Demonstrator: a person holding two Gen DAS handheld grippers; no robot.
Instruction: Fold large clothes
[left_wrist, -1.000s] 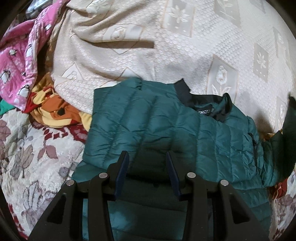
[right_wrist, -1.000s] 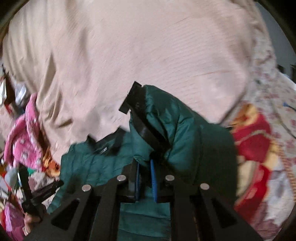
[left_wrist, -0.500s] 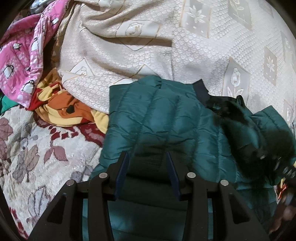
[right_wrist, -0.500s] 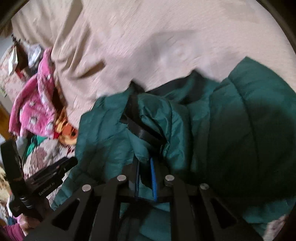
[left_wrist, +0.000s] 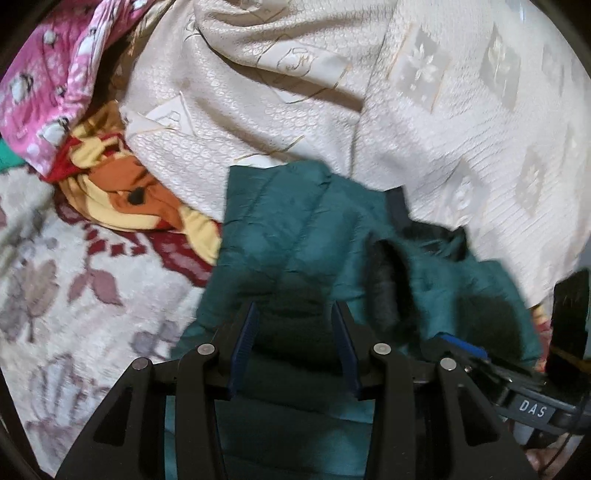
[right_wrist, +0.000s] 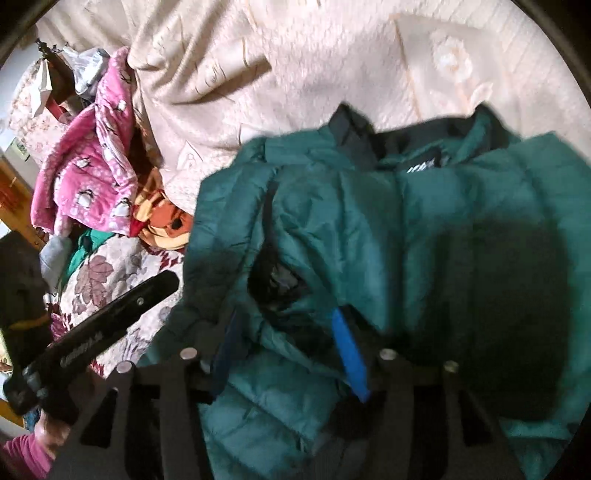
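1. The quilted puffer jacket (left_wrist: 295, 229) is dark teal green, with a black collar lining (right_wrist: 413, 136) and black trim.
2. The bedspread (left_wrist: 443, 110) is cream, woven with pale square panels holding flower motifs.
3. The fleece garment (right_wrist: 96, 166) is hot pink, printed with small black-and-white penguins.
4. The crumpled cloth (left_wrist: 122, 199) shows orange, yellow and red patches.
5. The blanket (left_wrist: 74, 295) is off-white with dusty mauve leaves and dark red marks.
6. The left gripper (left_wrist: 291, 314) is black with dark blue pads; the right gripper (right_wrist: 288, 325) is black with brighter blue pads.
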